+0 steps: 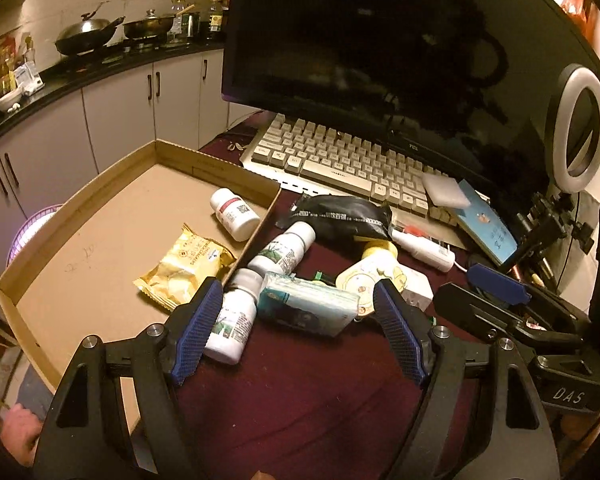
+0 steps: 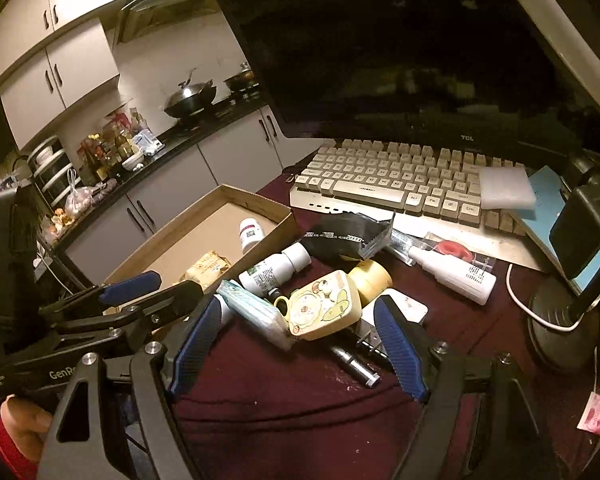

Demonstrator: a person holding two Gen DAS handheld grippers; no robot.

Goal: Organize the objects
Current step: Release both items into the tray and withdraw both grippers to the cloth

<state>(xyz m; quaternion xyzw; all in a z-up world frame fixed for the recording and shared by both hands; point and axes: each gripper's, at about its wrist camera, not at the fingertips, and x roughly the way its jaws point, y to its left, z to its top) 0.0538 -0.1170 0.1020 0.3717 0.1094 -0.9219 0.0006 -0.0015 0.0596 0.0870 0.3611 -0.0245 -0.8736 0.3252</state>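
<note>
A shallow cardboard tray (image 1: 80, 216) holds a white pill bottle (image 1: 235, 216) and a yellow snack packet (image 1: 184, 266). On the maroon cloth beside it lie two white bottles (image 1: 286, 250) (image 1: 232, 320), a teal tissue pack (image 1: 306, 308), a yellow cartoon bottle (image 2: 324, 310), a black pouch (image 1: 340, 218) and a white tube (image 1: 424, 246). My left gripper (image 1: 298, 308) is open, its jaws either side of the tissue pack. My right gripper (image 2: 296, 320) is open above the tissue pack (image 2: 256, 312) and the yellow bottle.
A beige keyboard (image 1: 340, 156) and dark monitor (image 1: 380, 40) stand behind the pile. A ring light (image 1: 580, 132) and a blue book (image 1: 486, 222) are at right. A metal tool (image 2: 354, 362) lies near my right gripper. Kitchen cabinets and counter run along the left.
</note>
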